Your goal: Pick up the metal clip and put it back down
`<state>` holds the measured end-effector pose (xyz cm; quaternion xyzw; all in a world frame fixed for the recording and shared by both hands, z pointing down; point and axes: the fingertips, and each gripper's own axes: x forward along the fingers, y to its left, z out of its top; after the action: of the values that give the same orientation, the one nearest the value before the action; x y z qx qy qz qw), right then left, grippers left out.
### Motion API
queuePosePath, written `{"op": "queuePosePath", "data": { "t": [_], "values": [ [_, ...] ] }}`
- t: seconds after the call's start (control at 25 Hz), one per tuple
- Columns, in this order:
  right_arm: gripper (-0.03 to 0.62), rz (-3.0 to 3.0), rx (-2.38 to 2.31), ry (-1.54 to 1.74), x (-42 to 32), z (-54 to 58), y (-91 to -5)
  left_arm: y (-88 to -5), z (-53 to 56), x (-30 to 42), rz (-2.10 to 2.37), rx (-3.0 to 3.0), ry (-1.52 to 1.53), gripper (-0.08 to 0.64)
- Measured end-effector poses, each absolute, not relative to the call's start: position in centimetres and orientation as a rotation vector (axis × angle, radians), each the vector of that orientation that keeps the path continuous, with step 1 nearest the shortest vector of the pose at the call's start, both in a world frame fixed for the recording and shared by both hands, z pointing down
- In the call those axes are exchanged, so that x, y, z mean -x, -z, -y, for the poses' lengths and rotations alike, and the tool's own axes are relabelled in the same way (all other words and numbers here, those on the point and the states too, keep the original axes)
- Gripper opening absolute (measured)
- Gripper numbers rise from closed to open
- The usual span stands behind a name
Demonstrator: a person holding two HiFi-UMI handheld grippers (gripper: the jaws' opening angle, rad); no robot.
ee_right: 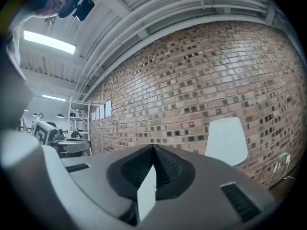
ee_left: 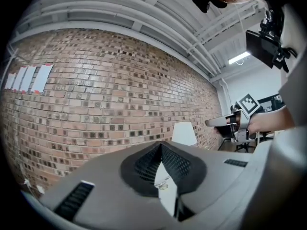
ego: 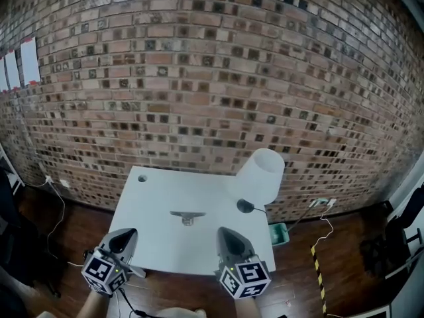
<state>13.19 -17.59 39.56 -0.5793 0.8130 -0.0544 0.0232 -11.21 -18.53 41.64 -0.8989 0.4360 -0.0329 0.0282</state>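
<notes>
**Left tool (ego: pixel 123 237) and right tool (ego: pixel 228 237) hovering at the near edge of the desk (ego: pixel 149 197).**
Both are holding their jaws closed, gripping nothing; the metal clip (ego: pixel 187 216) is lying at mid-desk, ahead of and between them, touching neither.

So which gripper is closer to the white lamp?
The right gripper: the white lamp is at the table's far right corner, while the left gripper hangs by the near left edge.

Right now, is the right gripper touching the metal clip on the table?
Apart. The head view shows the metal clip lying alone mid-table, with bare table between it and the right gripper at the near edge.
</notes>
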Motion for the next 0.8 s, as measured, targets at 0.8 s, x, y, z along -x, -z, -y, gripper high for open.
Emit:
{"op": "queuePosePath", "data": {
  "t": [0.8],
  "values": [
    [-0.020, -2.476, 1.826, 0.229, -11.5, 14.3, -38.1, -41.1, 16.1, 12.8, -1.313, 2.808, 0.103, 0.002]
  ]
}}
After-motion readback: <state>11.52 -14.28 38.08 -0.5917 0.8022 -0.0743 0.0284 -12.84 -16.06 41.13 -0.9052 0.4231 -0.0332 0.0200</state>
